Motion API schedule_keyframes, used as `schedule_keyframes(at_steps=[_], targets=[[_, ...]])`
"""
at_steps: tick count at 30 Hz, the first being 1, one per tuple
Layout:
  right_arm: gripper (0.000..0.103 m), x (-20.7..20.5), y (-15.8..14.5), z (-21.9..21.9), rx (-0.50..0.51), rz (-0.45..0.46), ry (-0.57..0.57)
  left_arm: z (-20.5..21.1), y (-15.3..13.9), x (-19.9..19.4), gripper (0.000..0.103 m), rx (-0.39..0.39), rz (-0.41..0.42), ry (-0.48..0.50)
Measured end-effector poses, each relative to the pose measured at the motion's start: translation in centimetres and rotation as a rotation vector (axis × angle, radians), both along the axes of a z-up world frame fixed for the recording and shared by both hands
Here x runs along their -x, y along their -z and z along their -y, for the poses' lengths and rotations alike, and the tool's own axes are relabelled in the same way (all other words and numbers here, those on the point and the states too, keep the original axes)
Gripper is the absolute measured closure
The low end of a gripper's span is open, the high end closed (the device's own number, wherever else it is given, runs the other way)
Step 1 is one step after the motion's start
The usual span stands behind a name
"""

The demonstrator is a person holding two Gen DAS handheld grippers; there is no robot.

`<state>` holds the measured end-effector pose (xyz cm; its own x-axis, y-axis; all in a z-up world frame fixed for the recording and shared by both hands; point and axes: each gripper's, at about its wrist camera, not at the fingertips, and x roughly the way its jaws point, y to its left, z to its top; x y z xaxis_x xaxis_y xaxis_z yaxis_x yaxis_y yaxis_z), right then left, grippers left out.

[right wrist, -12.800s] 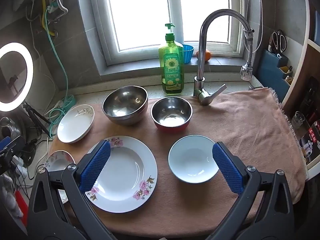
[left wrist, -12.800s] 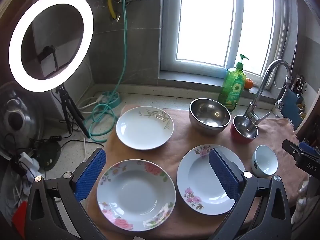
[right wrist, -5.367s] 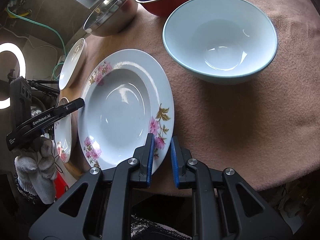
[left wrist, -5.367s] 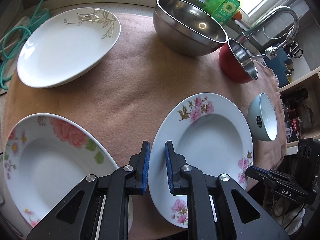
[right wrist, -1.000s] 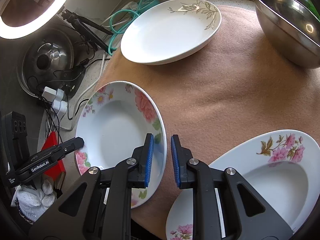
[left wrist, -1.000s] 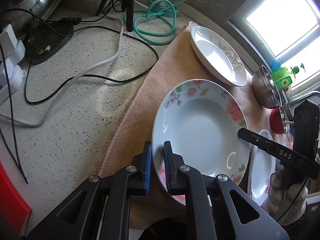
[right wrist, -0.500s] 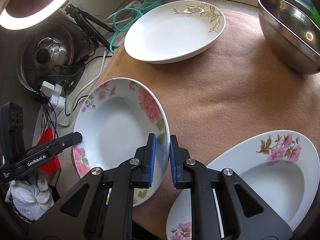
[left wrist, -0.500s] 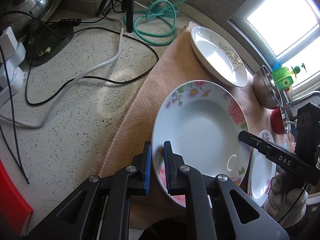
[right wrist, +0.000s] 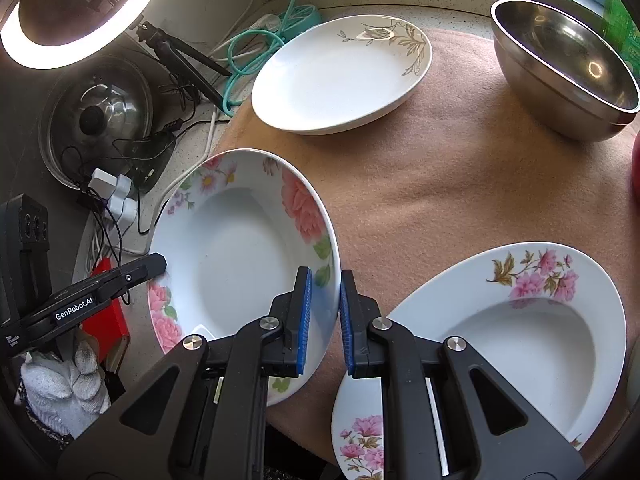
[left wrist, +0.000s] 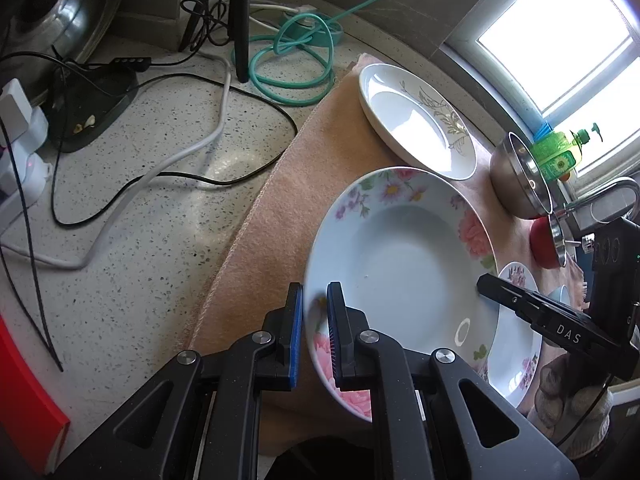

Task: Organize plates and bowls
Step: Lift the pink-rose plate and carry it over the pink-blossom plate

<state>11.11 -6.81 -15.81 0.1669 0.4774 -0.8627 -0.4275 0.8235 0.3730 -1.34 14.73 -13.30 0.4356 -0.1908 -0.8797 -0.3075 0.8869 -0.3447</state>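
Note:
A rose-patterned deep plate (left wrist: 404, 272) (right wrist: 240, 260) hangs tilted just above the pink cloth (right wrist: 440, 184), held at two sides. My left gripper (left wrist: 314, 320) is shut on its near-left rim and shows as a black arm (right wrist: 156, 264) in the right wrist view. My right gripper (right wrist: 324, 312) is shut on its right rim, and its tip (left wrist: 484, 284) shows in the left wrist view. Beside it lies a pink-blossom plate (right wrist: 520, 340) (left wrist: 516, 344). A white plate with a gold leaf (right wrist: 340, 76) (left wrist: 416, 120) lies further back.
A large steel bowl (right wrist: 568, 68) (left wrist: 520, 176), a red bowl (left wrist: 548, 244) and a green soap bottle (left wrist: 560, 152) stand at the back right. Left of the cloth are cables (left wrist: 180, 160), a green hose (left wrist: 292, 52), a ring light (right wrist: 80, 12) and a pot lid (right wrist: 96, 116).
The right jaws have narrowed a little onto the rose plate's rim. The plate has come up slightly off the cloth and looks closer to the white plate. The left grip is unchanged.

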Motion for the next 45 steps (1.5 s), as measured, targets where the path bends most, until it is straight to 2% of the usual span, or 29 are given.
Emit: schedule_keyframes(at_steps=[21,35,45], targets=[[0.089,2.3,-2.0,8.3,-0.011,0.008,0.174,6.5,-1.9,-2.2,0.093,0.017,0.046,0.15],[0.089,3.8,-1.3,14.5,0.0,-0.016,0.293,12.2,-1.6,-3.6,0.093,0.025,0.034,0.281],[0.088,4.3,-0.6,16.9,0.033,-0.029,0.328,14.8,-1.1,-3.9,0.093,0.013,0.022,0.349]])
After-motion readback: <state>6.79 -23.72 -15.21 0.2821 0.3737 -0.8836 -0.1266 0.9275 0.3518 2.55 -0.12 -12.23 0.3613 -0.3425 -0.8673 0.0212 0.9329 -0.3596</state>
